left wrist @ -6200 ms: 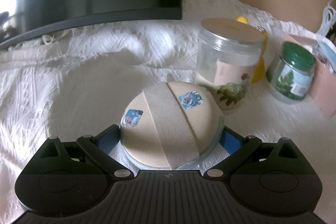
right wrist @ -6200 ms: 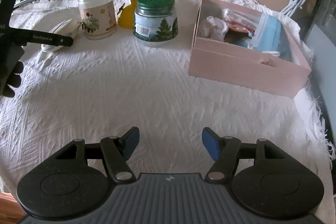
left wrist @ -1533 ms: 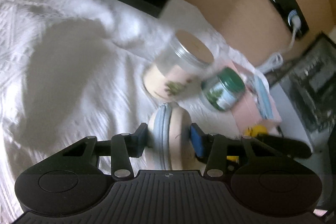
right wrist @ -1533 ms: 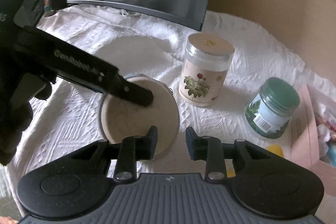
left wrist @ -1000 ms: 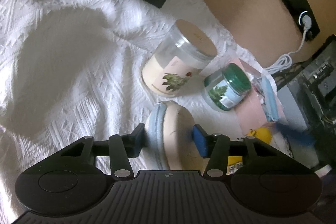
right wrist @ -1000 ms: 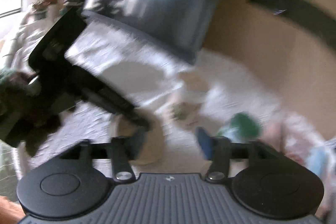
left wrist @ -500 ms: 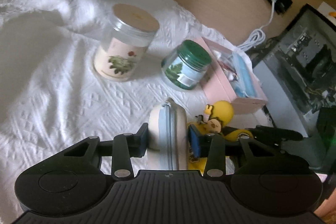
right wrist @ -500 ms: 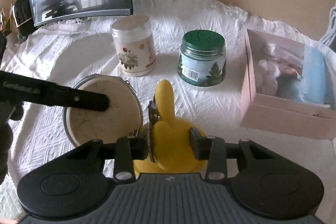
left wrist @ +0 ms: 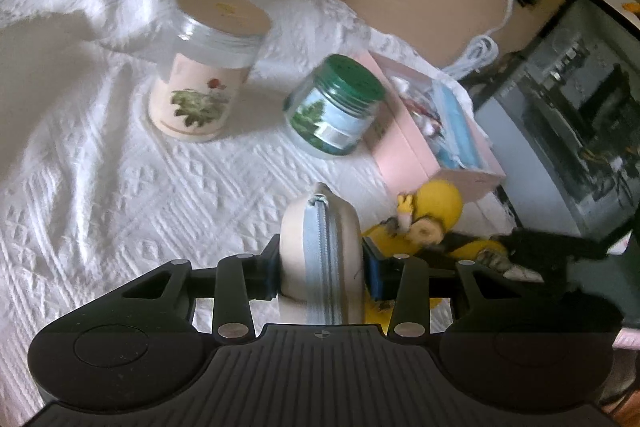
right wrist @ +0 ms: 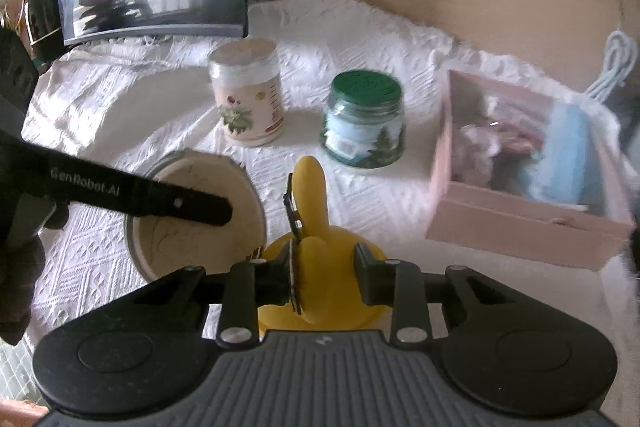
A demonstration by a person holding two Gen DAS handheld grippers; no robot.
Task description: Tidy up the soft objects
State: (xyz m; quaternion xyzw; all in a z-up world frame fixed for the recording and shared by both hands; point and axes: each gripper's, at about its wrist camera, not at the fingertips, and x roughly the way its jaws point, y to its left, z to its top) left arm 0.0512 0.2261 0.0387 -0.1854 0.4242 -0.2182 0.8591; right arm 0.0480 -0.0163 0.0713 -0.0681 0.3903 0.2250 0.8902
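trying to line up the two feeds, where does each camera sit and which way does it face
Left wrist: on the left hand-held gripper, looking along its fingers over the white cloth toward the pink box; its jaws clamp the round pouch edge-on.
Right wrist: on the right hand-held gripper, facing the wall across the cloth; its jaws clamp the yellow toy, and the left hand-held gripper comes in from the left.
Shared: both jars, the box, pouch and toy.
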